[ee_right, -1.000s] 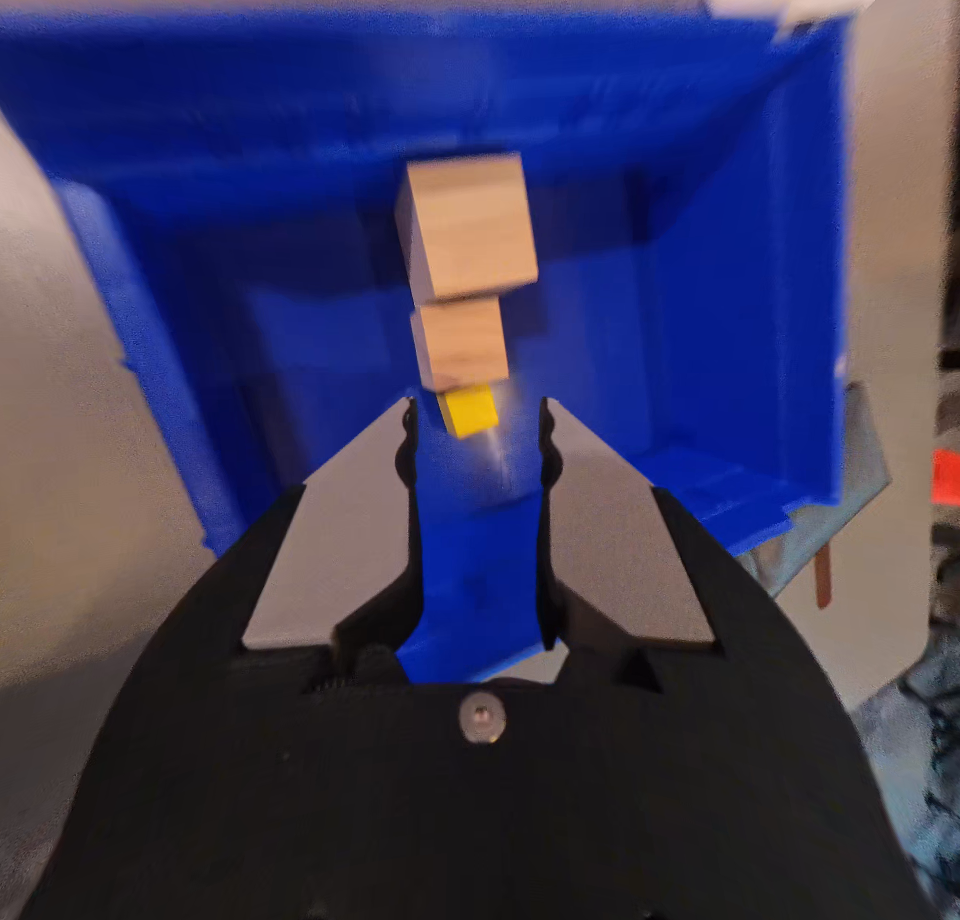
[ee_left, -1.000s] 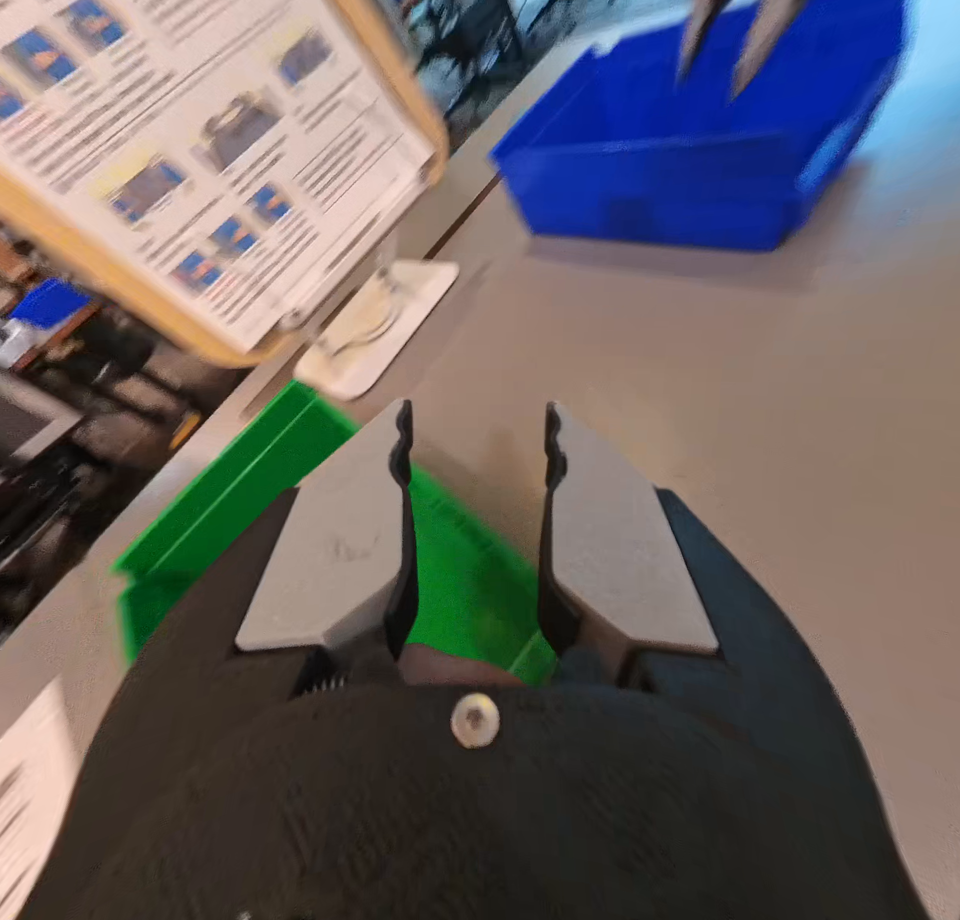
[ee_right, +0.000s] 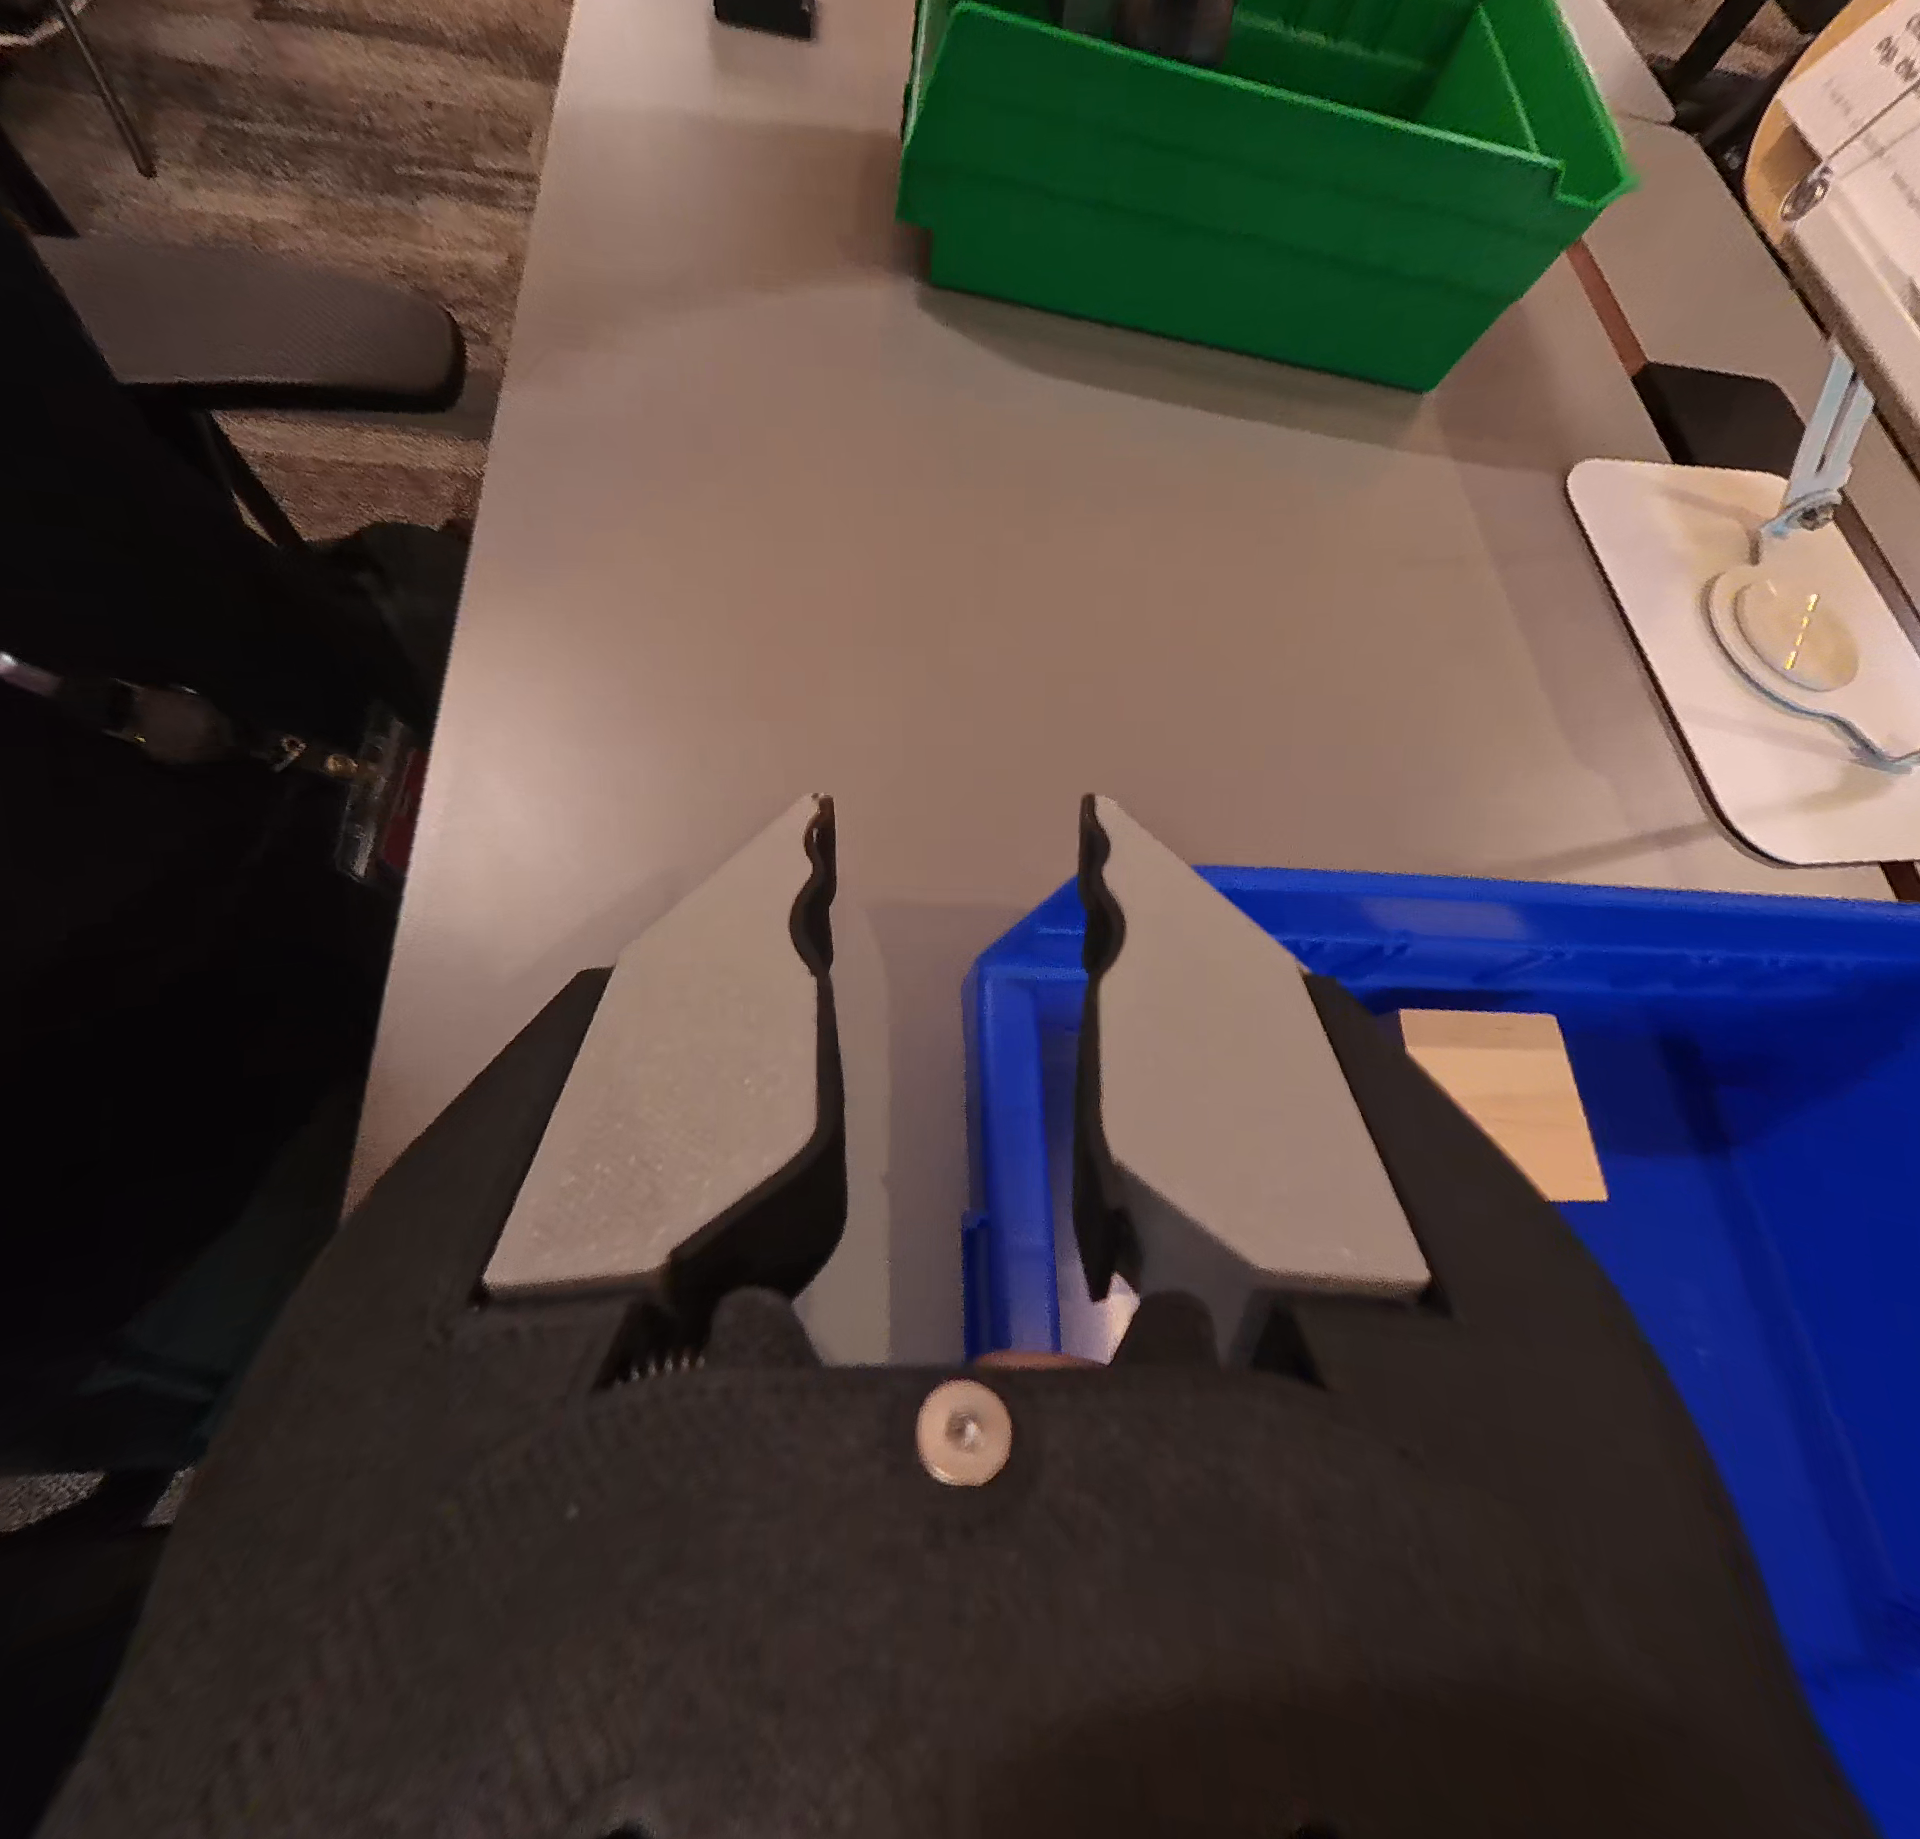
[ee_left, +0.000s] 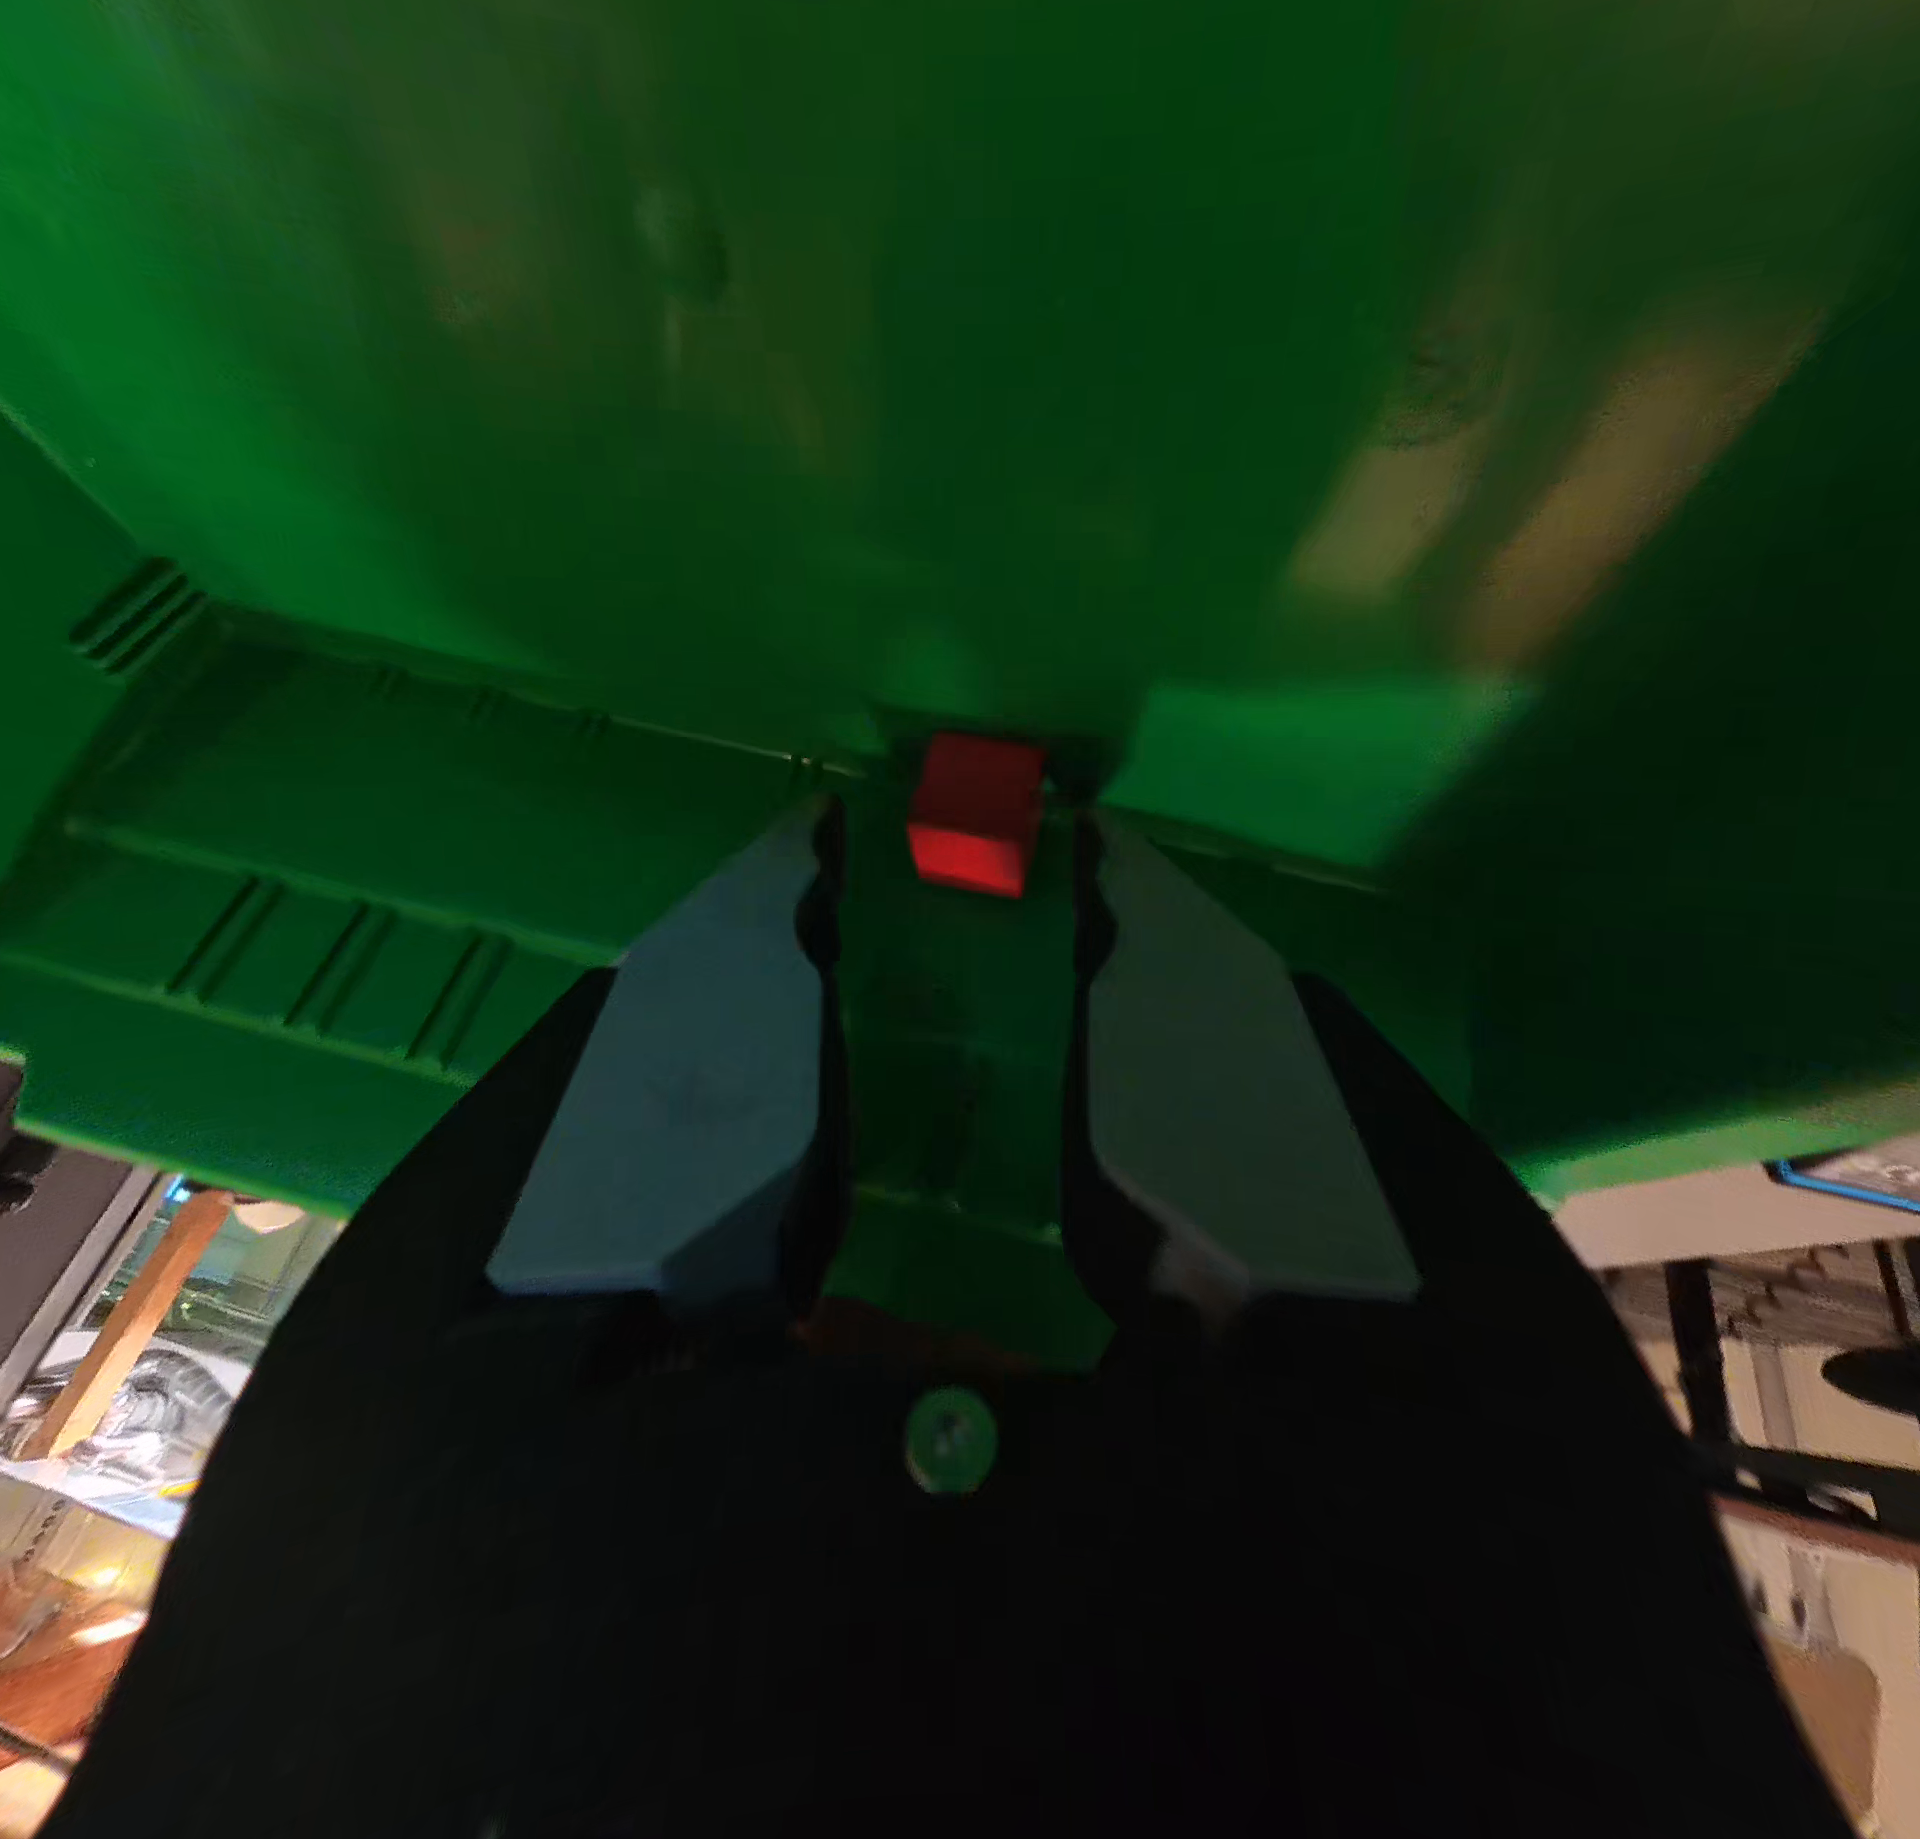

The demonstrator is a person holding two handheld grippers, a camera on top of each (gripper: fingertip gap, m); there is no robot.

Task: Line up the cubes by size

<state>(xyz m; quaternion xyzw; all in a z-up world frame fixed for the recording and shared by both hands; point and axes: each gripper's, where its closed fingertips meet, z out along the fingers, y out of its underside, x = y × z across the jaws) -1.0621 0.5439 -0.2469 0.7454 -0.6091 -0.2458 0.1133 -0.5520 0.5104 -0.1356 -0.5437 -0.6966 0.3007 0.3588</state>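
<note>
The left gripper [ee_left: 954, 833] is inside the green bin [ee_left: 935, 335], its fingers released; a small red cube [ee_left: 975, 821] lies just ahead between their tips, untouched. The right gripper [ee_right: 954, 833] hangs over the bench [ee_right: 987, 584] at the blue bin [ee_right: 1714, 1322] corner, fingers spread and empty. A wooden cube [ee_right: 1507, 1103] sits in that bin. Beyond stands a white stand base [ee_right: 1745, 646].
</note>
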